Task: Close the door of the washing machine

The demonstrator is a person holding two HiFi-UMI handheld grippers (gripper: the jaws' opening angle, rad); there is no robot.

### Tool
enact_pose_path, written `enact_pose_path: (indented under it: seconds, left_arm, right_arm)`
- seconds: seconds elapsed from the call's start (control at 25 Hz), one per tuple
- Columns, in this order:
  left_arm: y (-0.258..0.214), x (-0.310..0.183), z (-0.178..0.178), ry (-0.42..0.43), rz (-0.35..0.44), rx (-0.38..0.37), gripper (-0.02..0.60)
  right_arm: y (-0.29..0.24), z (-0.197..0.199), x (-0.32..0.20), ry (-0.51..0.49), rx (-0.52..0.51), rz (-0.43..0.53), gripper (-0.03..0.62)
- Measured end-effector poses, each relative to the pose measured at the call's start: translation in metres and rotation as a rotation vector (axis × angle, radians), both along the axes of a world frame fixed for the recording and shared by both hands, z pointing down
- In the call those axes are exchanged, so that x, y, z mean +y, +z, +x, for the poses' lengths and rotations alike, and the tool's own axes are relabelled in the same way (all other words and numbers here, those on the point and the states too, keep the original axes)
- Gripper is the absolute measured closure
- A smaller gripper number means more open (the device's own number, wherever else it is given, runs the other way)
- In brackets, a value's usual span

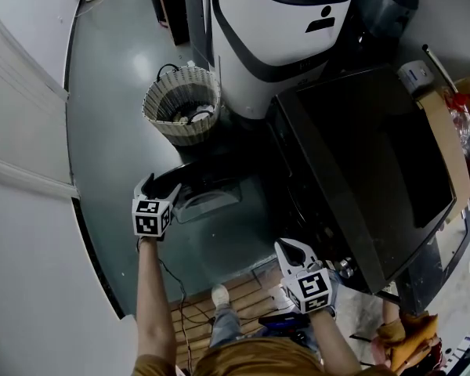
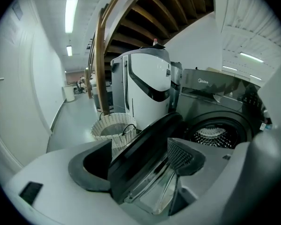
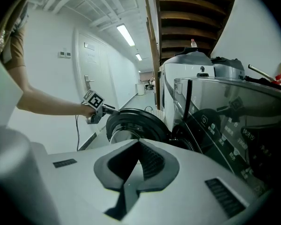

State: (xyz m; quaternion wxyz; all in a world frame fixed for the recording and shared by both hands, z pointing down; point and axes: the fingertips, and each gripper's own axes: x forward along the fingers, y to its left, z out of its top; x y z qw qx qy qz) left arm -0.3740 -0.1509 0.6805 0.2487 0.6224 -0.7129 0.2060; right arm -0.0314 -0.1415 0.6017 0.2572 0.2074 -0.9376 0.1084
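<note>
Left gripper view: the door (image 2: 143, 146), swung out from the washing machine (image 2: 210, 95), could slip free mid-push or pinch a jaw against the machine's front, since the left gripper's (image 2: 136, 164) jaws straddle its rim spread wide, not clamping. The right gripper's (image 3: 138, 165) jaws sit together, empty, near the machine's front.

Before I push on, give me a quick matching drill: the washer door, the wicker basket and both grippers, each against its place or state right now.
Things:
1. washer door
2. wicker basket
3. left gripper
4. right gripper

Places or states:
A. on the floor beside the white appliance
B. jaws together, nothing between them
C. swung open, its rim between one gripper's jaws
D. jaws wide apart

Pairs: 1-C, 2-A, 3-D, 4-B
</note>
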Motion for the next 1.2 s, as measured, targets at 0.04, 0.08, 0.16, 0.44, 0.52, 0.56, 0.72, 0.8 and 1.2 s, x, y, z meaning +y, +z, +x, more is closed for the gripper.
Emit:
enact_pose_path:
  seconds: [0.04,0.08,0.16,0.44,0.52,0.56,0.72,0.8,1.2]
  left_arm:
    - [0.002,-0.002,0.002,0.021,-0.017,-0.007,0.216]
    - [0.005,-0.003,0.004,0.045,-0.038,-0.013,0.216]
    - [0.011,-0.006,0.008,0.077,-0.073,-0.035,0.212]
    - [0.015,-0.006,0.008,0.040,-0.058,-0.063,0.210]
    - [0.015,-0.005,0.008,0.036,-0.061,-0.047,0.210]
    - [0.014,-0.005,0.009,0.035,-0.063,-0.042,0.212]
    - [0.014,-0.001,0.012,0.035,-0.066,-0.035,0.212]
    - [0.013,0.000,0.013,0.028,-0.064,-0.031,0.212]
    - [0.011,0.013,0.024,0.005,-0.066,0.002,0.213]
  right_arm:
    - [0.002,0.001,0.001,0.001,-0.001,-0.007,0.582]
    - [0.003,0.001,0.002,0.003,0.000,-0.014,0.582]
    - [0.005,0.003,0.003,0.006,0.006,-0.026,0.582]
    - [-0.001,0.008,0.002,0.034,-0.025,-0.049,0.582]
    - [-0.002,0.008,0.001,0.040,-0.029,-0.050,0.582]
    - [-0.002,0.008,0.001,0.042,-0.030,-0.050,0.582]
    - [-0.005,0.006,0.003,0.035,-0.034,-0.046,0.582]
    - [-0.007,0.005,0.004,0.033,-0.034,-0.042,0.582]
    - [-0.015,0.010,0.007,0.044,-0.036,-0.033,0.582]
